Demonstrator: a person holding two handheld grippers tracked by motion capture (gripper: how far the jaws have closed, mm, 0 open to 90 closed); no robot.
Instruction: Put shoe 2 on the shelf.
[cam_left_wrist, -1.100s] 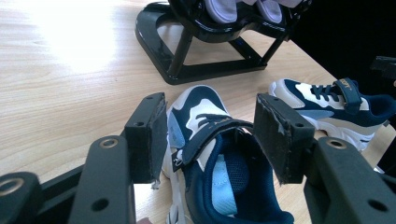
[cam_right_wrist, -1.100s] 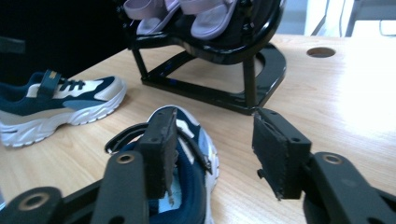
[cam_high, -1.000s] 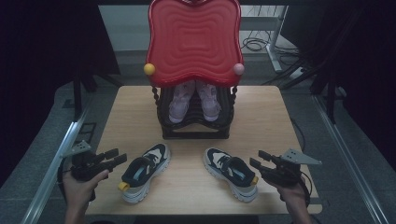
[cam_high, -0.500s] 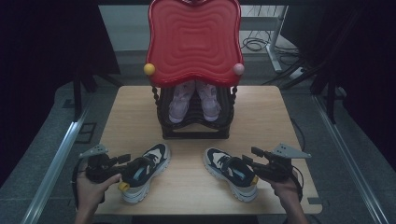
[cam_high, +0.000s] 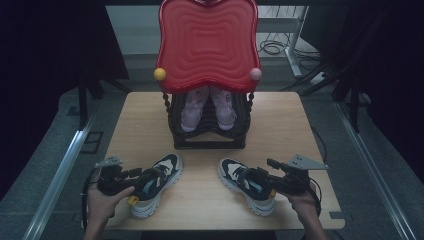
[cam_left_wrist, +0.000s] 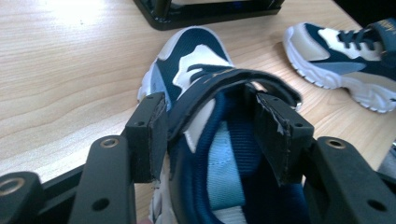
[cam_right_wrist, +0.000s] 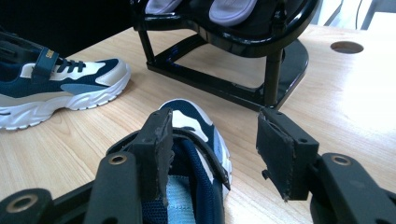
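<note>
The work in hand appears to be the storing of a second pair of shoes on the black rack (cam_high: 209, 140) at the far middle of the wooden table (cam_high: 300, 125), and it stands at its opening step. The rack carries one pale pink pair (cam_high: 207, 107) under its red top shelf (cam_high: 207, 45). Two navy-and-white sneakers lie on the near part of the table, well apart from each other and short of the rack. The left gripper (cam_left_wrist: 210, 135) has its jaws wide, one pad outside the collar of the left sneaker (cam_left_wrist: 196, 74) and the other inside its mouth beneath the strap; whether the pads press yet cannot be told, so no firm grip is recorded. The right gripper (cam_right_wrist: 212, 144) is likewise wide open over the heel of the right sneaker (cam_right_wrist: 196, 121): one jaw sits at the shoe's opening, the other hangs over bare table beside it, nothing clamped. Outstanding, in my judgement: closing on each shoe, lifting, and placing both on the rack.
</note>
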